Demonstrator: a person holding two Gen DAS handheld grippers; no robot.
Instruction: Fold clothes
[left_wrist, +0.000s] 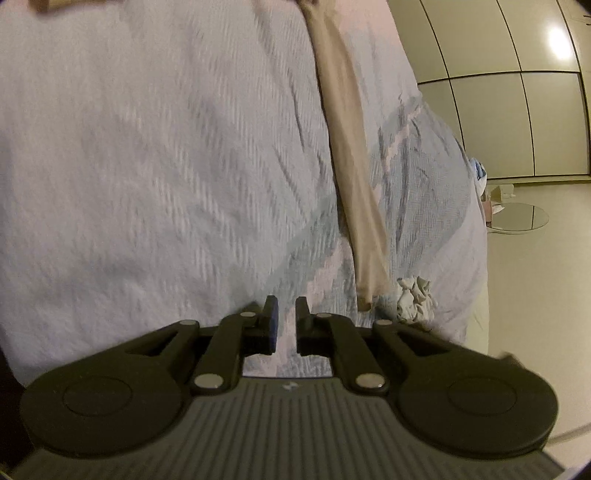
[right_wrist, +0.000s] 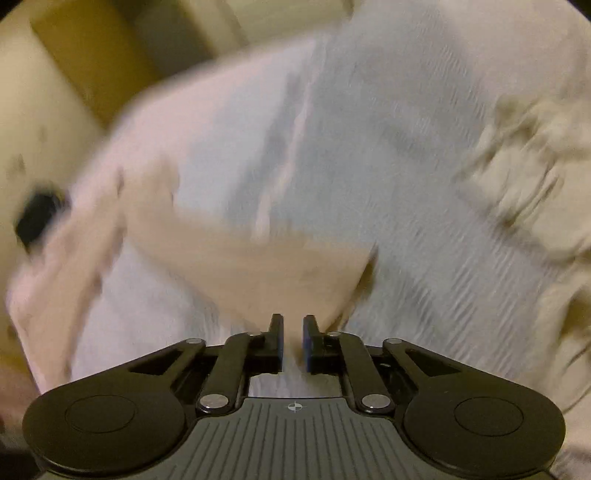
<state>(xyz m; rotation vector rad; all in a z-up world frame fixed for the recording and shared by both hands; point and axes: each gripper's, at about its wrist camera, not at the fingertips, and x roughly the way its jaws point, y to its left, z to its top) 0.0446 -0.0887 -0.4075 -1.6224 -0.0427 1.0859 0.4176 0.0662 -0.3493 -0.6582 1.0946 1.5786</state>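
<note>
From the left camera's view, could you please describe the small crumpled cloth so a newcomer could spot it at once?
Start from the pale blue bedspread filling most of the view, then follow the long beige garment down to its near end. Just right of that end lies the small crumpled cloth, the only greyish-white, balled-up piece there.

Beige garment, thin smooth fabric, laid out flat as a long narrow strip from top centre to lower right of the left wrist view, blurred beige panel at centre of the right wrist view, crumpled pale cloth just beside the strip's lower end
</note>
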